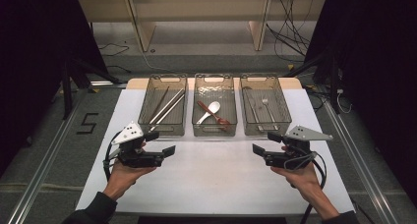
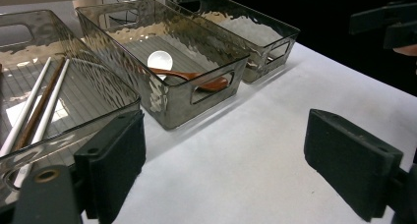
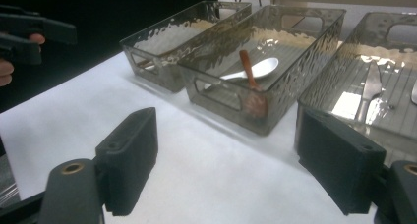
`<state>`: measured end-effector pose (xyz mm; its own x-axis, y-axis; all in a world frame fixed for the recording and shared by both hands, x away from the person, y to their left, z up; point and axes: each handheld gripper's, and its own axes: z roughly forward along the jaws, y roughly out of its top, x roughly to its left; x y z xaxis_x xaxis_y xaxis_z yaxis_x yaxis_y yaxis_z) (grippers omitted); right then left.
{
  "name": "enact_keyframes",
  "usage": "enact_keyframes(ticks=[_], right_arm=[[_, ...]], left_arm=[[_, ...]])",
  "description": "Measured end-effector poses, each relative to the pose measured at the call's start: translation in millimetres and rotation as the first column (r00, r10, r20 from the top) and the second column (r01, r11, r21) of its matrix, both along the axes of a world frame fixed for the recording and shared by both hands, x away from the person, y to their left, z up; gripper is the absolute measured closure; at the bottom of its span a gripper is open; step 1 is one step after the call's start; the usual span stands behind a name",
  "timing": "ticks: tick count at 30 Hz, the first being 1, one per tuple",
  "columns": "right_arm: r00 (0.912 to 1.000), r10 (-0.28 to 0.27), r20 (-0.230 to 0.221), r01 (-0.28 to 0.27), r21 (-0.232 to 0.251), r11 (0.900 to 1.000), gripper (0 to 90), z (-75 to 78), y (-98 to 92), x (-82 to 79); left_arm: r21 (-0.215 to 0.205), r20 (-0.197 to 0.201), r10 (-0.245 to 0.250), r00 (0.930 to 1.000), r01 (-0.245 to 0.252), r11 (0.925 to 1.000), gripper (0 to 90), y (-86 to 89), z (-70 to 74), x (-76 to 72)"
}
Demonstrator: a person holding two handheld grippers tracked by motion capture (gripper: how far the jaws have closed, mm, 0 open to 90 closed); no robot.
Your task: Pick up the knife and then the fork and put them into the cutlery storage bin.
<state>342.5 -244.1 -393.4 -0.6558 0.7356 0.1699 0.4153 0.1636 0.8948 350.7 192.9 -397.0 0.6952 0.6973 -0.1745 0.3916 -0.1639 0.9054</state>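
White worktop (image 1: 216,175) carrying three bins; both tongs, left (image 1: 164,143) and right (image 1: 263,143), hovering spread and empty. Spoons (image 1: 212,112) lying crossed in middle bin (image 1: 214,130); possibly snagging one spoon while lifting the other.

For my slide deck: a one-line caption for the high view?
Two open grippers, left and right, hover before three cutlery bins.
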Motion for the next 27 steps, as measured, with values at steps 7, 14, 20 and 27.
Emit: enact_keyframes(ticks=[7,14,20,27], right_arm=[[0.9999,-0.013,0.002,0.013,-0.021,1.000,15.7,-6.5,-1.1,-14.2],[0.9998,-0.012,0.018,0.012,-0.023,1.000,15.6,-6.5,-1.0,-17.7],[0.9998,-0.011,0.018,0.011,-0.029,1.000,15.7,-7.6,0.4,-17.3],[0.9996,-0.016,0.021,0.017,-0.026,1.000,15.8,-7.1,-1.4,-17.2]], left_arm=[[-0.027,-0.004,-0.010,0.9999,0.010,0.9996,15.2,1.1,0.9,-1.4],[-0.026,-0.003,-0.013,0.9999,0.013,0.9996,15.2,1.4,1.0,-2.1],[-0.032,-0.004,-0.009,0.9999,0.009,0.9994,15.2,1.5,1.0,-1.9],[-0.035,-0.006,-0.007,1.0000,0.007,0.9994,15.2,2.0,0.8,-1.6]])
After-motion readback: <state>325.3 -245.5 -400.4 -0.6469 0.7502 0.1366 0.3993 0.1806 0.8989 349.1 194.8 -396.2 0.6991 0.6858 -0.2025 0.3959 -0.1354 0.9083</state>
